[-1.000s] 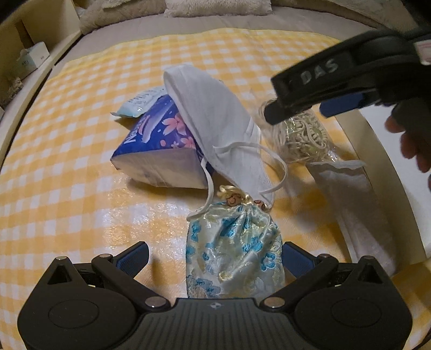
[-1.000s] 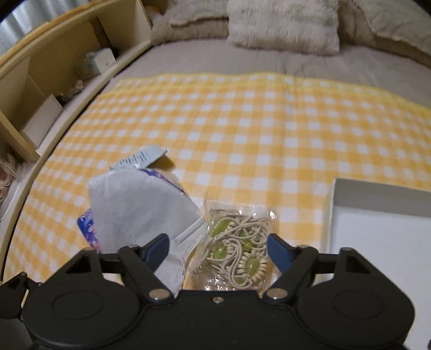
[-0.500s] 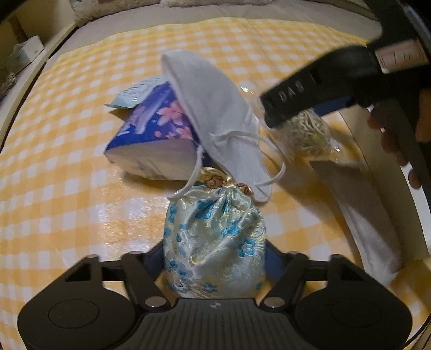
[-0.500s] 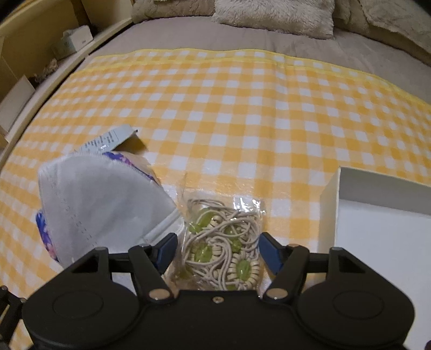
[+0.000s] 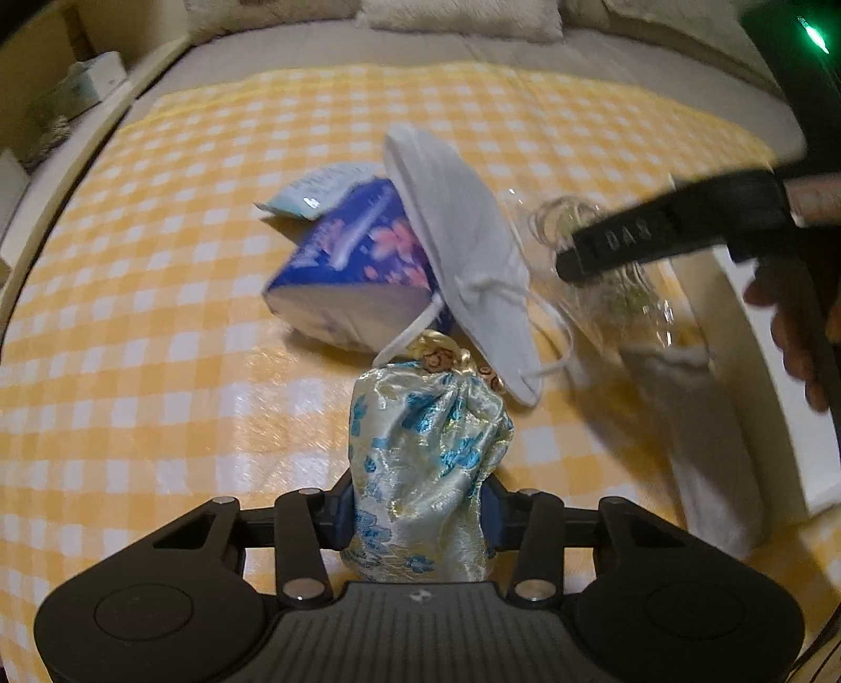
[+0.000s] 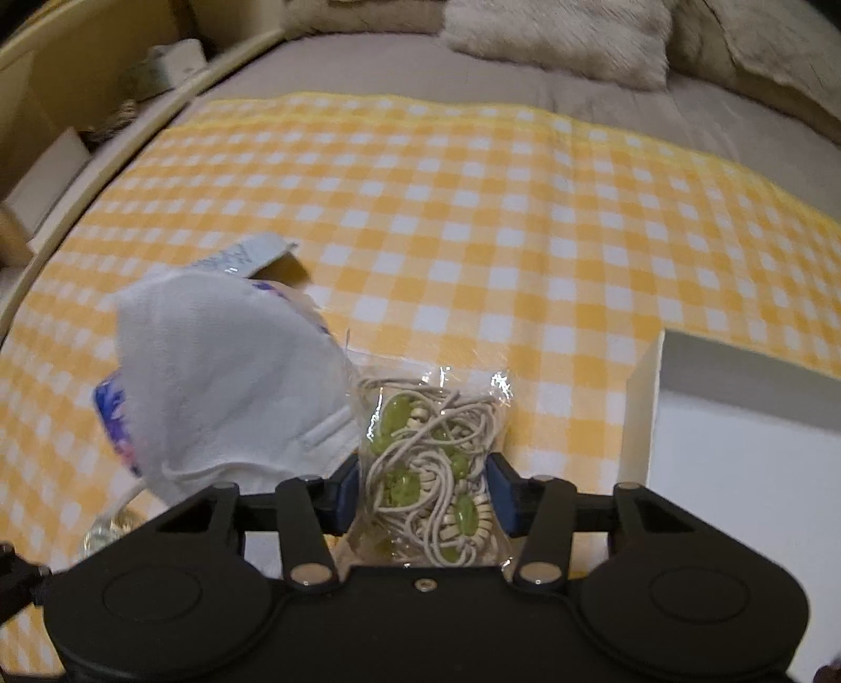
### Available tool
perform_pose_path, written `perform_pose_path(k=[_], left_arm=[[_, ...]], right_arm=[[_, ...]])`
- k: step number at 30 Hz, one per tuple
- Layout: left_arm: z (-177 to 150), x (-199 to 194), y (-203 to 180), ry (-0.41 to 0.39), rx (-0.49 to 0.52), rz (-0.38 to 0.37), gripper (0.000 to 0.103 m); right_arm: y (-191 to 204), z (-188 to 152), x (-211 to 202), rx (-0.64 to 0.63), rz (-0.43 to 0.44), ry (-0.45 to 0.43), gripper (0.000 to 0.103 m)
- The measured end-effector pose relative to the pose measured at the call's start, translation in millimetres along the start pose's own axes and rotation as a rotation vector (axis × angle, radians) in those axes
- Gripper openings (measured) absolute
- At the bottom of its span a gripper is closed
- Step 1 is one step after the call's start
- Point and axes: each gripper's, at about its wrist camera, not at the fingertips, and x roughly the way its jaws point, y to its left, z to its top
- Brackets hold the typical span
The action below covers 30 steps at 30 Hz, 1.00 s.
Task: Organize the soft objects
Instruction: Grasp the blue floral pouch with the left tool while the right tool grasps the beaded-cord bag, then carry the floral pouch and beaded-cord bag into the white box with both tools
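Note:
My left gripper (image 5: 415, 512) is shut on a pale brocade drawstring pouch (image 5: 426, 446) with blue flowers, held upright over the yellow checked cloth (image 5: 157, 315). My right gripper (image 6: 423, 499) is shut on a clear packet of cord and green beads (image 6: 431, 457); it also shows in the left wrist view (image 5: 604, 278), lifted. A white face mask (image 5: 462, 262) leans on a blue tissue pack (image 5: 357, 268) with pink flowers. The mask also shows in the right wrist view (image 6: 221, 389).
A white open box (image 6: 736, 446) lies at the right on the cloth. A white flat packet (image 5: 704, 452) lies beside the box. Fluffy pillows (image 6: 557, 31) lie at the bed's far end. A wooden shelf (image 6: 63, 105) runs along the left.
Both grippers have closed, the left on the pouch and the right on the bead packet. The packet has risen off the cloth.

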Motion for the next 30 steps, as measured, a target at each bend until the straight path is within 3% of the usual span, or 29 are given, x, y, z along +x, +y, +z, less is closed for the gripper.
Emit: perform_pose_path(k=[14, 30], left_arm=[[0.4, -66.2, 23.4, -0.196, -0.162, 0.003, 0.045], [1.6, -110.3, -2.5, -0.355, -0.22, -0.028, 0.046]], right_arm=[[-2.3, -10.7, -79.9, -0.034, 0.047, -0.171, 0.05], [-37.3, -39.5, -158.5, -0.003, 0.034, -0.304, 0.05]])
